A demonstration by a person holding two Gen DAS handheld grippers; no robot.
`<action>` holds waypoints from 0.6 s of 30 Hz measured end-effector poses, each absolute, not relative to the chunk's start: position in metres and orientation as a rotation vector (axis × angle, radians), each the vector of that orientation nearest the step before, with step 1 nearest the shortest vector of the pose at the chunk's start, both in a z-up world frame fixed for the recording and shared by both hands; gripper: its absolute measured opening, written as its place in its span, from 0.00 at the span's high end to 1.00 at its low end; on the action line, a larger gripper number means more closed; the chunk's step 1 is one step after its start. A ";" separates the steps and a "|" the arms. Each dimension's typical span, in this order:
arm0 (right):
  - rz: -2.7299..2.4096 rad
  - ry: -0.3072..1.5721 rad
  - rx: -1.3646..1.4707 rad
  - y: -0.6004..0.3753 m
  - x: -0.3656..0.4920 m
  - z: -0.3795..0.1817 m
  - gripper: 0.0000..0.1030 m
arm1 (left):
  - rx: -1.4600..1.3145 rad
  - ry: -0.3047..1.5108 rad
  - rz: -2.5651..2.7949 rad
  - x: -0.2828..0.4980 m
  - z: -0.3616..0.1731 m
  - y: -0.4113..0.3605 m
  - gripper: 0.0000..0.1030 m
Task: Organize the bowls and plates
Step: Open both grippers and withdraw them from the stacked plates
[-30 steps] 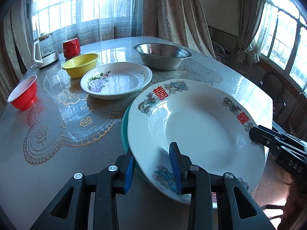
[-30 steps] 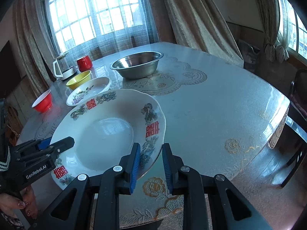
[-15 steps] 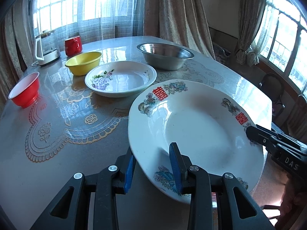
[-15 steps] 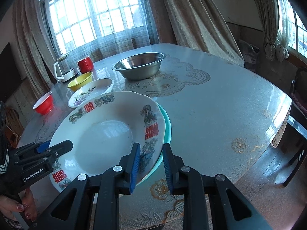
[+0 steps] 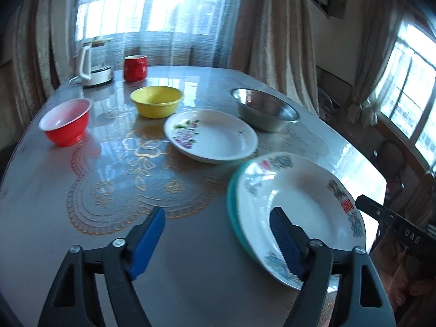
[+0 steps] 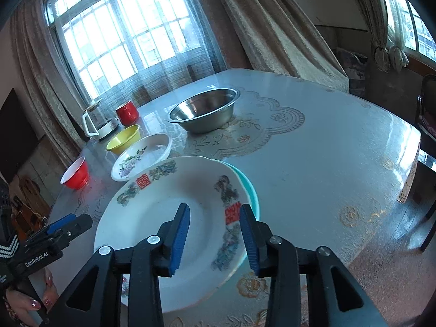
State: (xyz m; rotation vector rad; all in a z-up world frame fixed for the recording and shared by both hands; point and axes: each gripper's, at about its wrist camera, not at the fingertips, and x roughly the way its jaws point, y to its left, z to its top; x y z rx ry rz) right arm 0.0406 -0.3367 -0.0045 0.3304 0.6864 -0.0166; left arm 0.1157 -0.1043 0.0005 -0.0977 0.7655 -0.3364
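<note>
Big patterned plate now sits stacked on the teal plate near the counter edge, prob. to build one pile. Both tools letting go: left tool jaws opening wide, off the rim; right tool opening w/ rim between jaws, not pinched.

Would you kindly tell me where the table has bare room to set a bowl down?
Bare: the wide stretch right of the steel bowl and stacked plates, out to the table edge. Crowded: the far left, with floral plate, yellow bowl, red bowl.
</note>
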 end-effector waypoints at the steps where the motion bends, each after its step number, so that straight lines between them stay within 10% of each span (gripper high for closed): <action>1: -0.017 0.692 0.325 -0.333 0.044 -0.003 0.60 | -0.109 0.769 -0.326 0.119 -0.001 -0.100 0.17; 18: 0.017 0.729 0.297 -0.300 0.088 0.012 0.50 | -0.203 0.749 -0.207 0.204 -0.008 -0.078 0.08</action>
